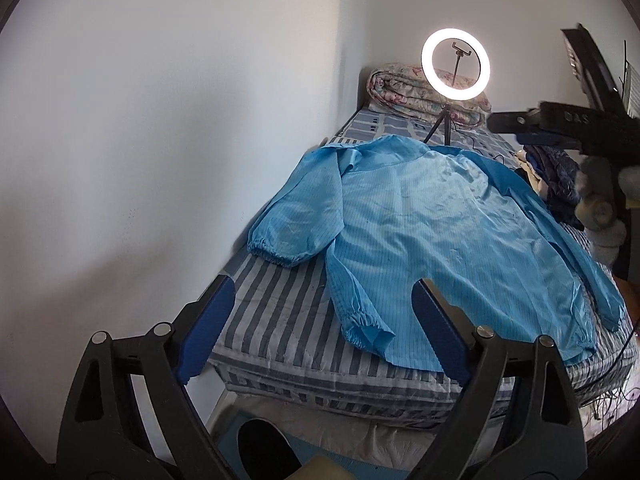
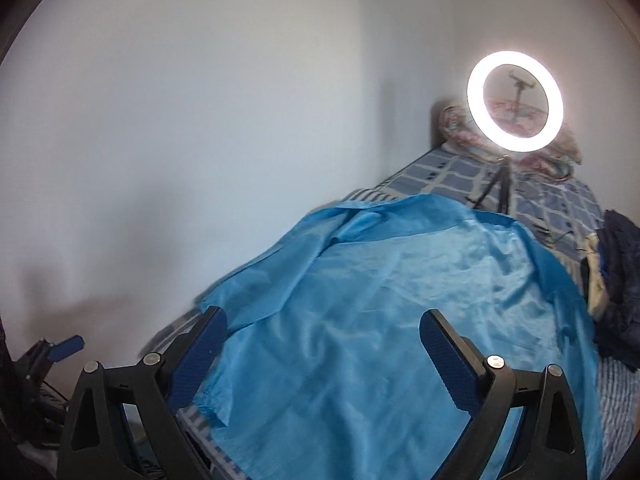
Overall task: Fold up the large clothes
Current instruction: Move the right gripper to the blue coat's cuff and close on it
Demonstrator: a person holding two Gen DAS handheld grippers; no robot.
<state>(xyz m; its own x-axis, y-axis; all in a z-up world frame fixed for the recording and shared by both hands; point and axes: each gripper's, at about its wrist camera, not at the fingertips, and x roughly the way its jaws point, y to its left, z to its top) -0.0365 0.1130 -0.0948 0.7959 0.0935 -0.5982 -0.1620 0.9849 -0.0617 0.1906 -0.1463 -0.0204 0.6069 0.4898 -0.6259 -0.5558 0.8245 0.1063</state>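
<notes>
Raised lettering on a gripper, little else legible

Pale raised letters on the black body of the right gripper, seen from the left wrist camera, appear to read "DAS"; the blur leaves this uncertain. No other text, label or number can be read.

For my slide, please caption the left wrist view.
Open left gripper above a blue garment spread on a striped bed.

Ahead of me two plain white walls meet in a corner, with a bed in a blue-and-white striped cover pushed against them. A lit ring light stands on a tripod near a rolled floral quilt.
</notes>
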